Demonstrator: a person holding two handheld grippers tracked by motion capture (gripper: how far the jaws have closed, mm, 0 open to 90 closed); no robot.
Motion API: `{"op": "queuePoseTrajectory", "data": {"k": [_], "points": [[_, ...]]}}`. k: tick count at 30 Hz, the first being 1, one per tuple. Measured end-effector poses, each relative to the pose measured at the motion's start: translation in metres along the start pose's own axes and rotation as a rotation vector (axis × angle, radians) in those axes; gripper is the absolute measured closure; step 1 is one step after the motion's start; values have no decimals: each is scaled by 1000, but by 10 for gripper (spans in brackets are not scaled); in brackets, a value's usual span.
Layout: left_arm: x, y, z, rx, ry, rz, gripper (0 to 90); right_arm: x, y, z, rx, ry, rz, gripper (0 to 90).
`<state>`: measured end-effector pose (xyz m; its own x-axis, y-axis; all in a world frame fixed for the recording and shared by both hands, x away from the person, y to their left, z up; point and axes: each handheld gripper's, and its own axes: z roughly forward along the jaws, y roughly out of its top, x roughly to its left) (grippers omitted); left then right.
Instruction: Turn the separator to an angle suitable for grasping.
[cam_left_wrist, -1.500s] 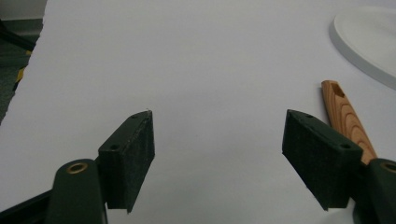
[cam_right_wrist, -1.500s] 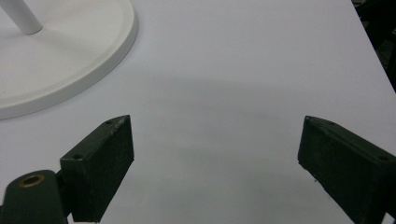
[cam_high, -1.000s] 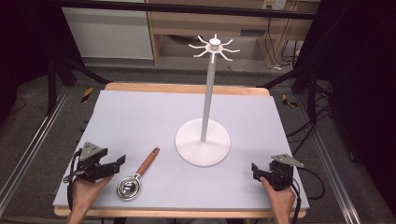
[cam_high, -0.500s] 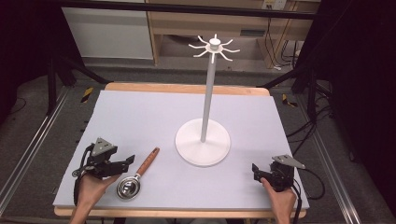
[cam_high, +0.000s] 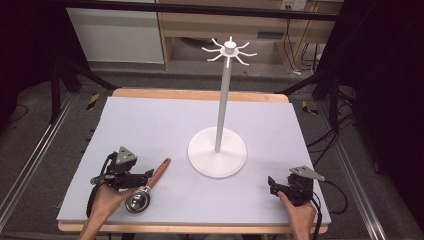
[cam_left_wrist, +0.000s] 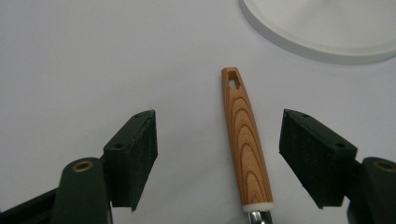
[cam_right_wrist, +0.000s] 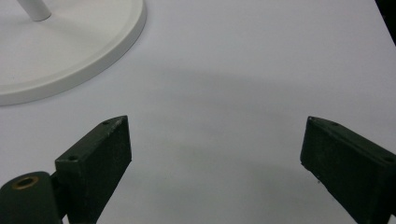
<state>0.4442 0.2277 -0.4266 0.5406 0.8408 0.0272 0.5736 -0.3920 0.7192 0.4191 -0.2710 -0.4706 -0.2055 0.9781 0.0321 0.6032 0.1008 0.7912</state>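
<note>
A small metal strainer (cam_high: 137, 201) with a striped wooden handle (cam_high: 159, 172) lies flat on the white mat at the front left, handle pointing toward the stand. My left gripper (cam_high: 146, 176) is over that handle. In the left gripper view the handle (cam_left_wrist: 245, 149) lies between the two pads (cam_left_wrist: 133, 154), nearer the right one, with a gap on each side. The jaws have just been closing a little but press on nothing. My right gripper (cam_high: 272, 184) rests open at the front right, and its jaws (cam_right_wrist: 215, 163) frame bare mat.
A white stand with a round base (cam_high: 217, 152), a tall pole and several hooks (cam_high: 229, 50) on top stands mid-table, between the two grippers. The mat (cam_high: 165, 125) covers a wooden table. Dark frame rails run along both sides.
My left hand has slid to the right, bringing its jaws around the strainer's wooden handle. The right hand and the strainer have stayed where they were.
</note>
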Motion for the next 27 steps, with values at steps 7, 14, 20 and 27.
{"op": "queuePoseTrajectory", "data": {"k": [7,14,20,27], "points": [[-6,1,8,41,-6,18,313,2,0,1,10,7,-5,92],[-11,1,19,101,-28,38,367,1,0,1,14,4,-12,92],[-12,-3,30,153,-59,35,443,2,0,2,19,3,-13,92],[-14,-6,39,193,-84,30,535,3,0,2,28,1,-16,92]]}}
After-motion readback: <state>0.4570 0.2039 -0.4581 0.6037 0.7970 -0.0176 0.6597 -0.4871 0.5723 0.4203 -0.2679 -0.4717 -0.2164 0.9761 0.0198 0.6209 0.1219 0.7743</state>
